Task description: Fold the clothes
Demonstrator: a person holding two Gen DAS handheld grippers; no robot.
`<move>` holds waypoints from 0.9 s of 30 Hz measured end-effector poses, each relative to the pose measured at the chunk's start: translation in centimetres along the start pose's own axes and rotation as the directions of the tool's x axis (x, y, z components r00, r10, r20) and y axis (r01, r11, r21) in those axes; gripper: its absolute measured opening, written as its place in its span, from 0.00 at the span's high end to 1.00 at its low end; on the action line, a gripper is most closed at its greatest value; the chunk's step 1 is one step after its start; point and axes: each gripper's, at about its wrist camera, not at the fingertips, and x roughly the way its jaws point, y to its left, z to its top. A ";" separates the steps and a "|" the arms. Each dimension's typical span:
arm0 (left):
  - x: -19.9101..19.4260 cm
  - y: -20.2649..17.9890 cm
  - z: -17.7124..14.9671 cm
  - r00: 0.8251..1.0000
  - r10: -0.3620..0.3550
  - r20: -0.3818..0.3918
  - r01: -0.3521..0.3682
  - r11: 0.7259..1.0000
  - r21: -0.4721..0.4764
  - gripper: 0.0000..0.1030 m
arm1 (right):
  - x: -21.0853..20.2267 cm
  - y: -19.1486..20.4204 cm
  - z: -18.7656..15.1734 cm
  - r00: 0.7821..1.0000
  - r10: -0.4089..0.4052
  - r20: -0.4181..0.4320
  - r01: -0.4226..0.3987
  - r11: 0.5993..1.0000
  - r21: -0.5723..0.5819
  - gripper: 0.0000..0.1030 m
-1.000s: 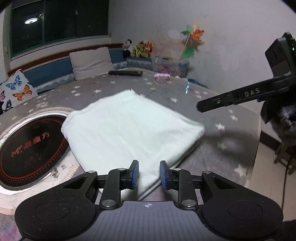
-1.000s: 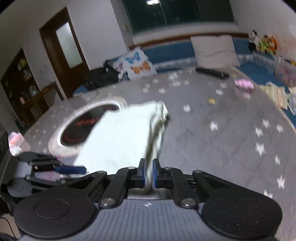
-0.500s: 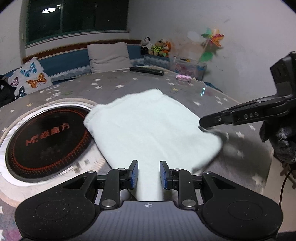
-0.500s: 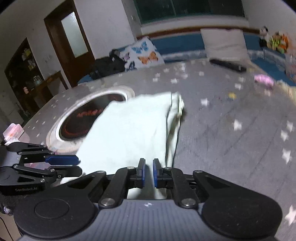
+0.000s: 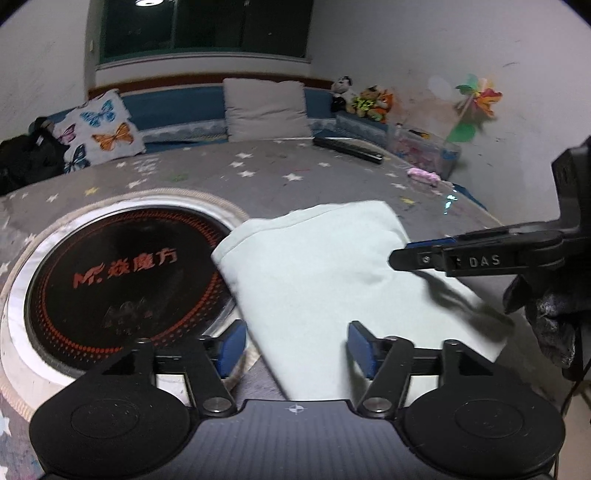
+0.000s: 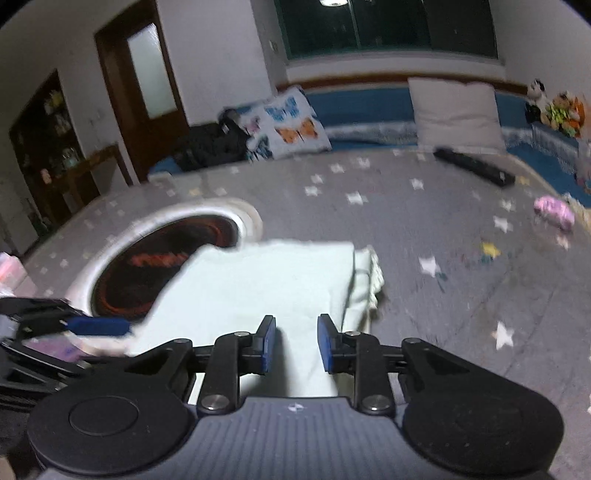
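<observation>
Grey star-printed cloth (image 5: 332, 173) over a big round table, with one round black hotplate (image 5: 122, 273) sunk into it – red lettering, pale metal ring. Behind the table, a blue bench (image 5: 177, 110) along the wall under one dark window (image 5: 203, 29). White walls; one brown door (image 6: 147, 85) and a dark shelf unit (image 6: 48, 140) at the left in the right wrist view.

On the bench: two cushions – one butterfly-printed (image 5: 99, 129), one plain pale (image 5: 266, 109) – plus a dark bag (image 5: 26, 158) at the far left and a small cluster of soft toys (image 5: 365, 99) at the right corner. One coloured pinwheel (image 5: 476, 99) against the wall. On the cloth: one long black bar-shaped item (image 5: 347, 149), one small pink thing (image 5: 424, 176).

One pale mint folded garment (image 5: 325, 280) flat on the table, its left edge overlapping the hotplate rim, stacked edges visible on its right side in the right wrist view.

Two grippers. Left gripper (image 5: 295, 345) with jaws wide apart, just been opening, blue pads clear of the garment lying below and between them. Right gripper (image 6: 293, 343) with jaws partly apart, also just been opening, garment lying between the pads but not pinched. Each gripper visible at the edge of the other's view, over the garment's near corners.
</observation>
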 end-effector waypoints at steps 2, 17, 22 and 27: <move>-0.1 0.3 -0.1 1.000 0.004 0.001 -0.004 1.000 -0.007 0.26 | 0.0 -0.1 0.0 1.000 0.000 -0.005 -0.001 1.000 -0.004 0.77; -0.3 0.8 0.5 0.999 0.006 0.037 -0.004 0.999 -0.052 0.00 | 3.4 -0.6 3.6 0.999 -0.052 -0.006 0.051 0.998 -0.036 0.71; -0.2 0.7 0.5 0.999 0.014 0.030 -0.012 0.998 -0.056 0.00 | 1.5 0.9 3.3 0.999 -0.024 0.024 0.026 0.997 -0.066 0.59; -0.6 0.6 0.6 0.999 0.025 0.038 -0.023 0.998 -0.058 0.00 | 1.3 2.5 2.0 1.000 -0.016 0.004 0.017 0.990 -0.143 0.56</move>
